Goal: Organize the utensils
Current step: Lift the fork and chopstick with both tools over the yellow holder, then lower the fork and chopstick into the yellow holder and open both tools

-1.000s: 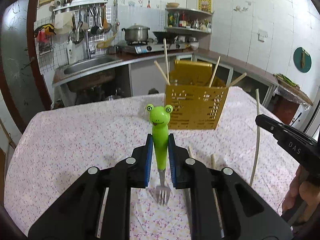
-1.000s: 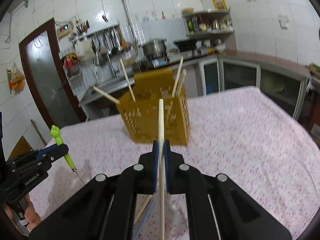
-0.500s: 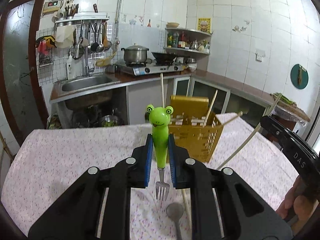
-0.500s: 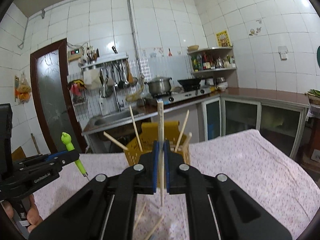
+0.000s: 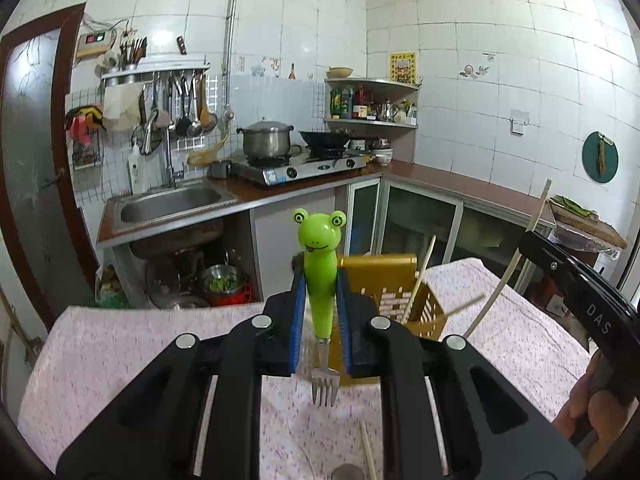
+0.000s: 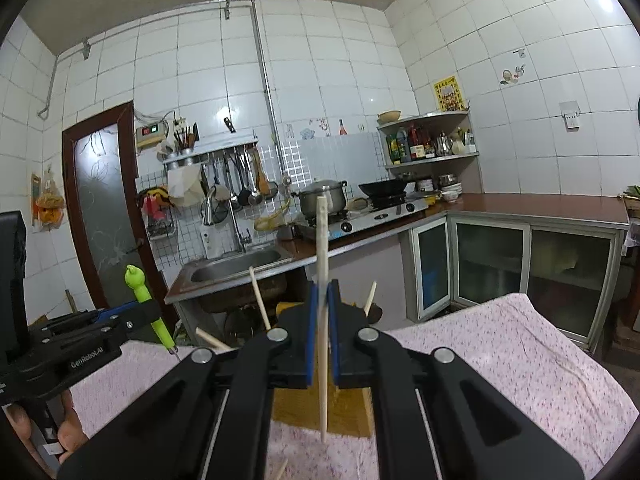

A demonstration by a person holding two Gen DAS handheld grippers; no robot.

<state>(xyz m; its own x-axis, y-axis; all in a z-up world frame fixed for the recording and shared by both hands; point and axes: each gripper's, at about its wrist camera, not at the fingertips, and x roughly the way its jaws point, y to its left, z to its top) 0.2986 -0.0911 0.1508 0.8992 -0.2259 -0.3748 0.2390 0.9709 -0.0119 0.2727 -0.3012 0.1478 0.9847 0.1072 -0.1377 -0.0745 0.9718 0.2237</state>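
My left gripper (image 5: 321, 308) is shut on a green frog-handled fork (image 5: 320, 276), held upright with the tines pointing down, above the table. My right gripper (image 6: 323, 320) is shut on a pale chopstick (image 6: 322, 264), also upright. The yellow slotted utensil holder (image 5: 404, 300) stands on the table just beyond both grippers, with several chopsticks leaning out of it; in the right wrist view the holder (image 6: 348, 408) is mostly hidden behind the fingers. The right gripper (image 5: 532, 248) shows at the right of the left wrist view, the left gripper (image 6: 150, 314) at the left of the right wrist view.
The table wears a pink floral cloth (image 5: 120, 344). A loose chopstick (image 5: 367, 456) and a spoon bowl (image 5: 347, 472) lie on it near me. A sink (image 5: 168, 206), stove with pot (image 5: 266, 142) and counter cabinets (image 6: 532, 272) stand behind. A person's hand (image 5: 592, 412) grips the right tool.
Both grippers have risen and tilted up with the fork and chopstick still clamped. The holder has dropped lower in both views, now partly behind the fingers.
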